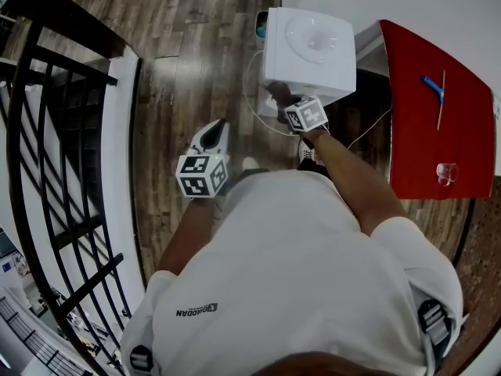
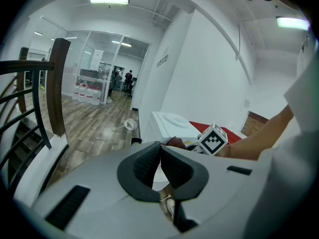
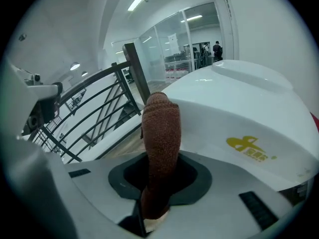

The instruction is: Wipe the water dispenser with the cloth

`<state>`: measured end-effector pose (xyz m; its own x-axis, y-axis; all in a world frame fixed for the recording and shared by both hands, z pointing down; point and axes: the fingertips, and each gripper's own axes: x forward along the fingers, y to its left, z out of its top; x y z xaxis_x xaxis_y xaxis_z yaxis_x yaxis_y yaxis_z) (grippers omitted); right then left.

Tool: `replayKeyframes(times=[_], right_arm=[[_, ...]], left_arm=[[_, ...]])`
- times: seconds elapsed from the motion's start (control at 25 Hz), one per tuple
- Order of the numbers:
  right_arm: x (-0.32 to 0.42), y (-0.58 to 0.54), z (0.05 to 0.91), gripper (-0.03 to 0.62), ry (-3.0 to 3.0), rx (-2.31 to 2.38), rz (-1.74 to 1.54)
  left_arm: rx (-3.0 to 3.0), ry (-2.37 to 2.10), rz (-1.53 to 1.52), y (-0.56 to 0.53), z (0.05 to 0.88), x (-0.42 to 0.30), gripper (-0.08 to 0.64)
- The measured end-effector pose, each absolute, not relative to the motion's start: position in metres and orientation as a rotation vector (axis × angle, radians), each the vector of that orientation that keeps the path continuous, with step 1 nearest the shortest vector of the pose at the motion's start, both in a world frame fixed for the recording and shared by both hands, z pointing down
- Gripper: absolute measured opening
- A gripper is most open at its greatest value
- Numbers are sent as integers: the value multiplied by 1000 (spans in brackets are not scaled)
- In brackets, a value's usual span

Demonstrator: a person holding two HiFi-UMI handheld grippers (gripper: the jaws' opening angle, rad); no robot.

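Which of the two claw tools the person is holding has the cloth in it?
The right gripper: its jaws are shut on the brown cloth, up by the white water dispenser. The left gripper is shut on nothing.

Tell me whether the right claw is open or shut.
Shut on the cloth. In the right gripper view the right claw has its jaws pinching the brown cloth, which sticks out beside the white water dispenser.
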<state>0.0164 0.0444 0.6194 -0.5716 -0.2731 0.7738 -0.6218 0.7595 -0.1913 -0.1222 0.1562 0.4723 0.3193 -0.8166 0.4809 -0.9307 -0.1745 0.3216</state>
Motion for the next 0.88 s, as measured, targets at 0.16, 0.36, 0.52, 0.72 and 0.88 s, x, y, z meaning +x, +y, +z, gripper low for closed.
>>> replayKeyframes(times=[0.16, 0.36, 0.52, 0.72, 0.88], right_arm=[[37, 43, 617, 84, -2179, 695, 590], [82, 38, 619, 84, -2143, 791, 626], [114, 35, 621, 84, -2117, 844, 647], [150, 29, 621, 86, -2088, 912, 669], [179, 25, 623, 86, -2068, 959, 685]], left_arm=[[2065, -1504, 279, 149, 469, -110, -1], [2119, -1455, 308, 137, 466, -89, 0], [2148, -1419, 321, 128, 467, -74, 0], [2190, -1371, 342, 116, 464, -56, 0], [2209, -1346, 359, 106, 464, -40, 0]])
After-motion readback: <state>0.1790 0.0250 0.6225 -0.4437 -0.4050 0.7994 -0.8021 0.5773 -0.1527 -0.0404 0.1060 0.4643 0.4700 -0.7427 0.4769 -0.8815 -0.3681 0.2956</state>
